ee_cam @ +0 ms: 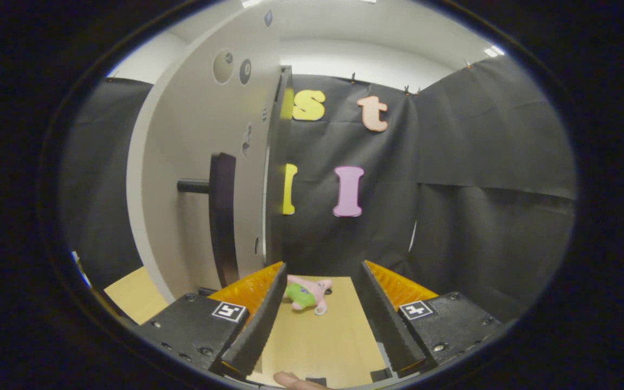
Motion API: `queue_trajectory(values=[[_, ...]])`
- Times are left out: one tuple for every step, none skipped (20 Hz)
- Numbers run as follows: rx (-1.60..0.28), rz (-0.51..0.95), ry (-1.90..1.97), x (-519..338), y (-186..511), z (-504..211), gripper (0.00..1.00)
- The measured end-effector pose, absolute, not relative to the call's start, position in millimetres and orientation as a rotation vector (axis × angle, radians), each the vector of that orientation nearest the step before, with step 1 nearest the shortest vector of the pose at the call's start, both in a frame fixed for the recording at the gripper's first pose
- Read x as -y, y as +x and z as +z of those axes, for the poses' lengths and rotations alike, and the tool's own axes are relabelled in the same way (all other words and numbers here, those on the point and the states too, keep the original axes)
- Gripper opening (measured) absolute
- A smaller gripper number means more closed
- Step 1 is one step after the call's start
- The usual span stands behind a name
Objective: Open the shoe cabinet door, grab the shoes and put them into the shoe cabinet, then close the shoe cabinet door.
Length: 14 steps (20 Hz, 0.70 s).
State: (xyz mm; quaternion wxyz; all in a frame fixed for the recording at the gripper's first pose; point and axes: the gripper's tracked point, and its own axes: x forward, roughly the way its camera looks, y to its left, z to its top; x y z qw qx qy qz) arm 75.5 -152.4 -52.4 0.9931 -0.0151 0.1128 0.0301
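Observation:
The white shoe cabinet door [198, 179] rises close on the left, just beyond my left finger, with its dark vertical bar handle [222, 216] standing off the panel. I see the door's edge [275, 162] side-on; whether it is open or closed I cannot tell. My gripper [320, 276] is open, its fingers spread wide with nothing between them. On the wooden tabletop [323, 336], between the fingertips and a little ahead, lies a small pink and green plush toy [307, 294]. It touches neither finger.
Black cloth walls [480, 179] close the booth behind and to the right. A fingertip of a person's hand [293, 381] shows at the near edge of the table, between the finger bases.

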Motion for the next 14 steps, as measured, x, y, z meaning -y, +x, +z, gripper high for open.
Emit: queue_trajectory(values=[[-0.226,0.05,-0.033,152.6,75.8,-51.7,0.88],[-0.224,0.047,-0.034,150.4,80.0,-49.6,0.88],[-0.221,0.047,-0.028,149.5,80.5,-49.3,0.88],[-0.227,0.05,-0.014,148.3,78.2,-51.7,0.88],[-0.227,0.057,-0.002,146.4,77.4,-52.8,0.88],[-0.224,0.068,0.011,143.8,78.5,-52.5,0.88],[-0.222,0.081,0.023,139.8,78.7,-52.5,0.88],[-0.219,0.096,0.033,134.7,75.0,-54.1,0.88],[-0.214,0.107,0.039,129.6,72.6,-53.8,0.88],[-0.208,0.114,0.043,126.5,70.6,-52.7,0.88],[-0.205,0.12,0.042,122.1,69.8,-51.7,0.88],[-0.204,0.128,0.036,117.5,68.3,-51.9,0.88],[-0.204,0.139,0.029,111.8,67.7,-51.3,0.88],[-0.206,0.152,0.028,104.3,67.9,-52.0,0.88]])
